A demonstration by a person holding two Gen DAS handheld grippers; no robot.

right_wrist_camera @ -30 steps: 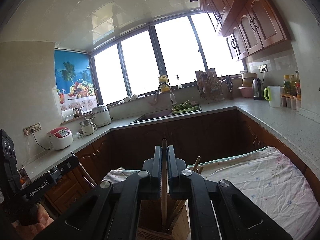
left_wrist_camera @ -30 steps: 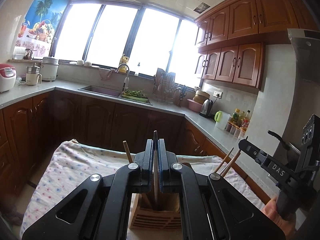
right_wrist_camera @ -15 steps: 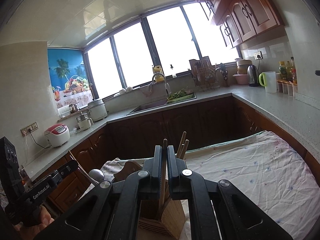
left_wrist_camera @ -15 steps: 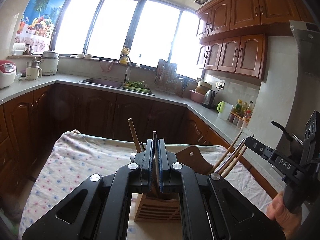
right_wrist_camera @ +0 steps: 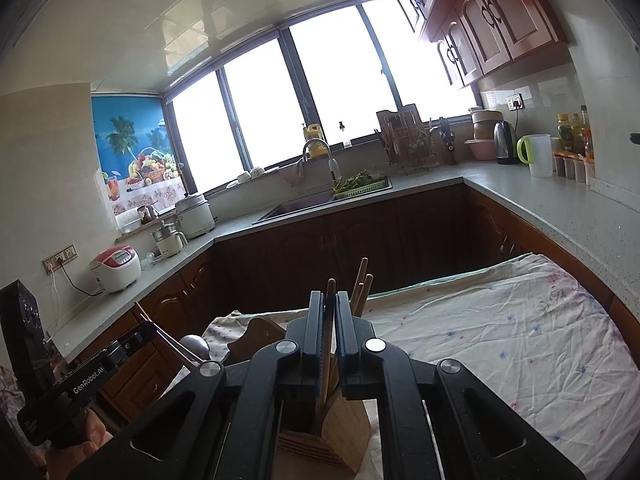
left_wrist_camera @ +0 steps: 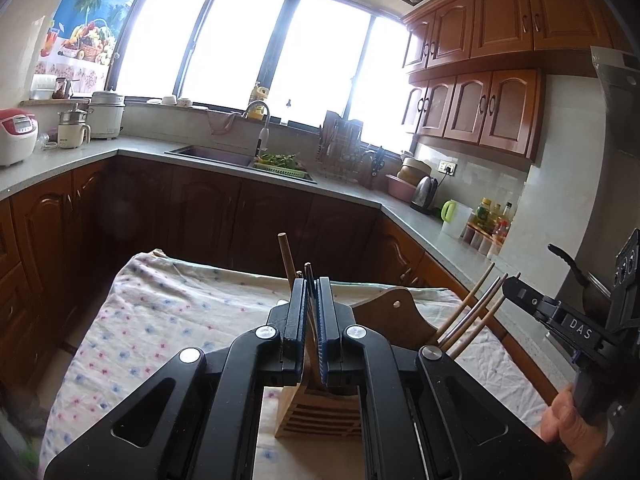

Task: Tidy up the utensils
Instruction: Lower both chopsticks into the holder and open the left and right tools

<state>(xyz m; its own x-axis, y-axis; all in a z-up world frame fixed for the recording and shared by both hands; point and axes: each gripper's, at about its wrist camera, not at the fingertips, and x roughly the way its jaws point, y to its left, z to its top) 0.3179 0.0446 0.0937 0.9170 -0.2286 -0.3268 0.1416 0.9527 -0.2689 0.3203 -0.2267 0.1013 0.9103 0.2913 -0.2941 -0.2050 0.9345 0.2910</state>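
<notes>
Chopstick (right_wrist_camera: 329, 320) pinched in right hand-held gripper (right_wrist_camera: 329, 312) above wooden holder (right_wrist_camera: 332, 432).

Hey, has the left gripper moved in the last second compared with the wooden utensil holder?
Yes. The left gripper has risen and pulled back: the wooden utensil holder now shows more fully, lower between its arms, on the tablecloth.

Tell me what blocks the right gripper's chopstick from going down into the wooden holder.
Nothing visible blocks it. The right gripper is shut on a chopstick whose lower end runs down toward the holder directly below. Other chopsticks stand just behind it in the holder; whether they share its slot cannot be told.
</notes>
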